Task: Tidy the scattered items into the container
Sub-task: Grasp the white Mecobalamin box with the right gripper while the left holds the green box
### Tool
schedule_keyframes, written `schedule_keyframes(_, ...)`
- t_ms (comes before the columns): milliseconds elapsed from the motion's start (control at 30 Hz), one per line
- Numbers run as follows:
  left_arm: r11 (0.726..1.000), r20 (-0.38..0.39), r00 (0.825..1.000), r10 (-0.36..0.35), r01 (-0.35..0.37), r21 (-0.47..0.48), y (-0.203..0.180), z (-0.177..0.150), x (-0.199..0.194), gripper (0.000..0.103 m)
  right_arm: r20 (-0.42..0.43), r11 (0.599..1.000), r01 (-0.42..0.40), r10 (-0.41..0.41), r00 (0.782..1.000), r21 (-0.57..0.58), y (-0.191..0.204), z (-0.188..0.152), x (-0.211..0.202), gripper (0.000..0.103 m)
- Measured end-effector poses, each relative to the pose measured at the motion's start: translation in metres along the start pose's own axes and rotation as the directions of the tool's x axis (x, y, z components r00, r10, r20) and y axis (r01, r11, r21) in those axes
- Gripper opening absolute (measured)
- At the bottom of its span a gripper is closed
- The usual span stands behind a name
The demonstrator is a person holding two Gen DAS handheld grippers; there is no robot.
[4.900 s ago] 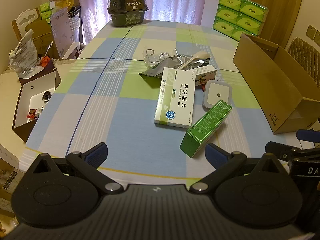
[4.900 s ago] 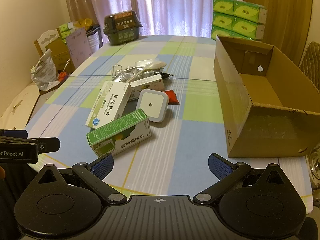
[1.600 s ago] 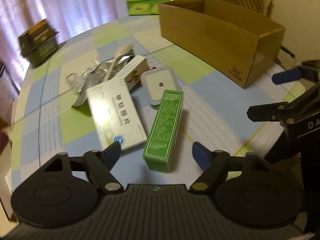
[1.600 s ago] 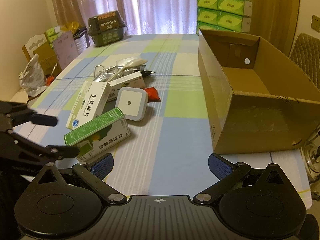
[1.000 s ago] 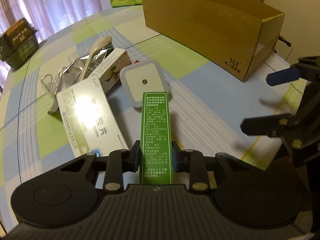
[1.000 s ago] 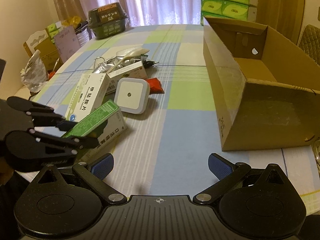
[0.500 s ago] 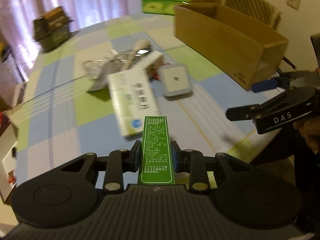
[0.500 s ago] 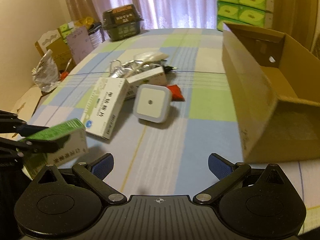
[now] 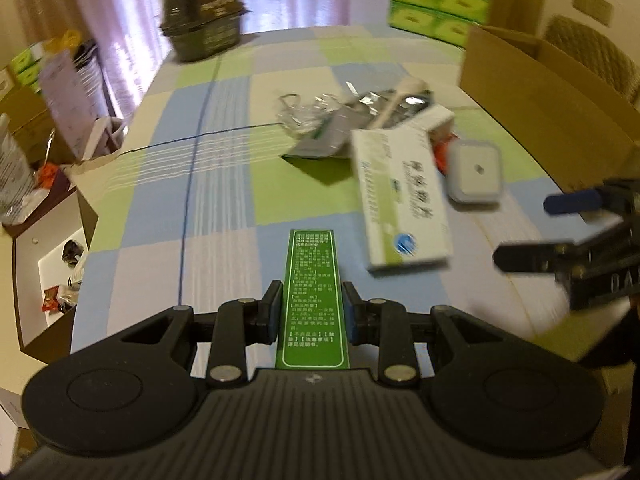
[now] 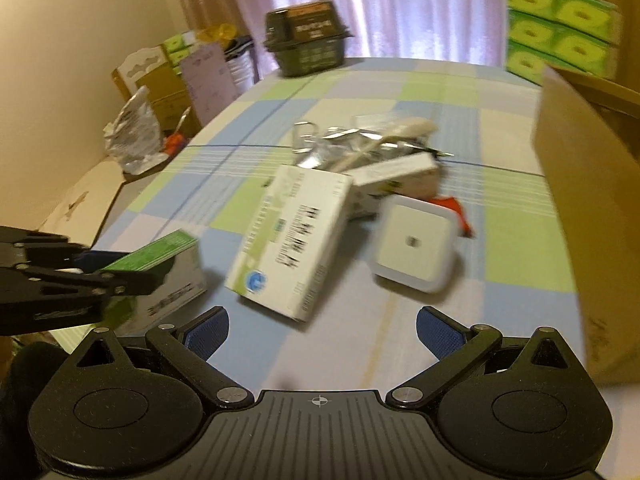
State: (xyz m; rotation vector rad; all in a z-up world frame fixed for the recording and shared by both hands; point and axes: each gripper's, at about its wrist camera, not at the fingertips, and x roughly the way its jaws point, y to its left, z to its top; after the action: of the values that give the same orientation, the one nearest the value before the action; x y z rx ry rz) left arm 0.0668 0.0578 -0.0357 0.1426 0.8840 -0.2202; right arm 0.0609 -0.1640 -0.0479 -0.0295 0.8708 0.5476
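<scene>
Left claw [image 9: 312, 316] pinches the green box [image 9: 314, 300] lengthwise above the surface [image 9: 224, 200], the cardboard container [image 9: 548, 92] lying far off to its right, nearer the right claw [image 10: 320, 328], which is spread and empty.

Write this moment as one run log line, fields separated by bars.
left claw: shut on green box | right claw: open | cardboard box: no items seen inside

Three medicine boxes [image 10: 294, 236], one night-light [image 10: 412, 244]
</scene>
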Motion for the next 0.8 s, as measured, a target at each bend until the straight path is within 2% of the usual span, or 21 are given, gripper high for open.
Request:
schedule_keyframes(133, 1.000, 0.004, 1.000, 0.018, -0.018, -0.020, 0.012, 0.000, 0.015, 0.025, 0.008, 1.000, 0.009, -0.009, 1.000, -0.008, 0.013, 0.009, 0.019, 0.103)
schedule_keyframes(167, 0.999, 0.005, 1.000, 0.012, -0.012, -0.030, 0.015, 0.000, 0.017, 0.028, 0.007, 1.000, 0.015, -0.015, 1.000, -0.001, 0.015, 0.011, 0.023, 0.103)
schedule_keyframes(200, 0.999, 0.006, 1.000, 0.010, -0.010, -0.038, 0.018, 0.000, 0.019, 0.035, 0.008, 1.000, 0.018, -0.018, 1.000, 0.009, 0.017, 0.014, 0.028, 0.103)
schedule_keyframes(300, 0.998, 0.024, 1.000, -0.001, 0.003, -0.062, 0.027, -0.001, 0.018, 0.042, 0.016, 0.999, 0.029, -0.029, 0.999, 0.022, 0.024, 0.021, 0.041, 0.103)
schedule_keyframes(533, 0.994, 0.057, 0.998, -0.032, 0.038, -0.099, 0.041, -0.006, 0.011, 0.051, -0.016, 0.994, 0.099, -0.098, 0.995, 0.036, 0.031, 0.034, 0.074, 0.103)
schedule_keyframes(567, 0.994, 0.061, 0.998, -0.036, 0.042, -0.103, 0.042, -0.007, 0.010, 0.052, -0.020, 0.994, 0.106, -0.105, 0.994, 0.038, 0.031, 0.035, 0.078, 0.101)
schedule_keyframes(600, 0.993, 0.062, 0.997, -0.040, 0.047, -0.107, 0.043, -0.008, 0.010, 0.052, -0.028, 0.994, 0.102, -0.101, 0.994, 0.040, 0.031, 0.036, 0.080, 0.087)
schedule_keyframes(800, 0.996, 0.060, 0.997, -0.048, 0.052, -0.072, 0.037, -0.008, 0.011, 0.052, -0.059, 0.994, 0.106, -0.105, 0.993, 0.007, 0.027, 0.034, 0.076, 0.076)
